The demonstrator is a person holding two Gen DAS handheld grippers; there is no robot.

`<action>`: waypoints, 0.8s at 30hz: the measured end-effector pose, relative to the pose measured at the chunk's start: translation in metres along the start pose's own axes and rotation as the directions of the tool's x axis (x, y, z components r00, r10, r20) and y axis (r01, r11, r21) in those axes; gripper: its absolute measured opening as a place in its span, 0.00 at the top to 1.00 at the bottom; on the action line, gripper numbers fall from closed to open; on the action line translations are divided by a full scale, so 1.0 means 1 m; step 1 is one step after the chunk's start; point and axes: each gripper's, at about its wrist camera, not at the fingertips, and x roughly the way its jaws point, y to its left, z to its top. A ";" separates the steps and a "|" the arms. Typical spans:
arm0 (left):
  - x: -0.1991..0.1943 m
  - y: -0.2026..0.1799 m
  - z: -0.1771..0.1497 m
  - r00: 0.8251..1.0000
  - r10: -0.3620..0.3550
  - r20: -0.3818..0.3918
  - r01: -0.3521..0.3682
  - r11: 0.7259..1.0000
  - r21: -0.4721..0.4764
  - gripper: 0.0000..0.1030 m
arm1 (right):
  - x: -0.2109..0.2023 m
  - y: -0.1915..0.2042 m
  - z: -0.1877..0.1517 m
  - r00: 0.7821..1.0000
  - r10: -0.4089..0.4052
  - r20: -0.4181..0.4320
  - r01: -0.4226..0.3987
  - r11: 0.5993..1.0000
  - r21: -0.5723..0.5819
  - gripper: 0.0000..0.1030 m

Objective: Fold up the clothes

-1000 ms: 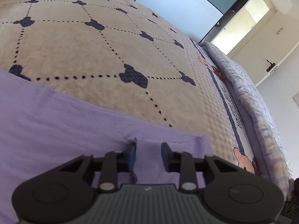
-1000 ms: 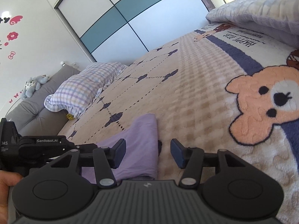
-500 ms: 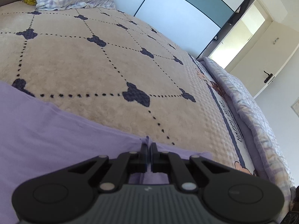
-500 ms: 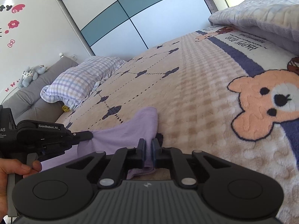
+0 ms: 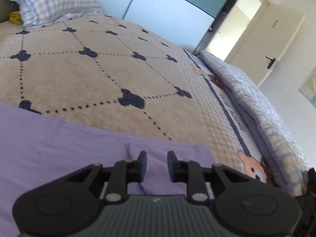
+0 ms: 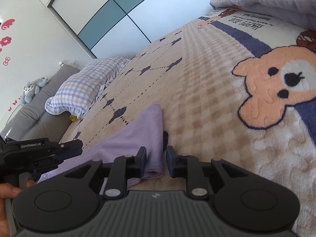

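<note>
Lilac garment spread flat on the bed, near its foot-side edge. Left tongs opening above the cloth, pads clear. Right tongs opening too, straddling the folded hem, not pinching it.

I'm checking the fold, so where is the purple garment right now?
The purple garment lies on the beige blanket, low and left in the left wrist view; the right wrist view shows its folded end ahead of the right gripper.

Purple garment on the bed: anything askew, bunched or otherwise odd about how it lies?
Nothing stands out. The purple garment lies flat on the bear blanket; both the left gripper and right gripper are opening, pads off the cloth.
</note>
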 end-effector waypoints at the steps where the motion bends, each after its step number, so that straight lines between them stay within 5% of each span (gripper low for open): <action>1: 0.001 -0.002 -0.005 1.000 -0.008 -0.028 0.008 1.000 -0.012 0.77 | -0.001 -0.001 0.000 1.000 0.005 -0.002 -0.005 1.000 0.006 0.74; 8: -0.003 0.004 -0.022 0.988 0.067 -0.137 -0.087 0.986 -0.145 0.76 | -0.002 -0.001 -0.001 1.000 0.018 -0.008 -0.018 1.000 0.016 0.73; 14: 0.015 0.012 -0.023 0.994 0.012 -0.109 -0.031 0.983 -0.182 0.59 | -0.001 0.003 -0.002 1.000 0.013 -0.006 -0.013 1.000 -0.009 0.68; 17: 0.021 0.007 -0.023 0.995 0.033 -0.093 -0.044 0.992 -0.114 0.68 | -0.002 0.001 -0.001 1.000 0.016 -0.007 -0.016 1.000 -0.002 0.68; 19: 0.023 0.006 -0.021 0.995 0.018 -0.098 -0.029 0.994 -0.109 0.96 | -0.002 0.002 -0.002 1.000 0.015 -0.006 -0.015 1.000 -0.009 0.68; 24: 0.012 0.010 -0.021 0.993 0.012 -0.114 -0.026 0.992 -0.121 0.97 | -0.002 0.005 -0.002 1.000 0.019 0.000 -0.019 0.999 -0.034 0.87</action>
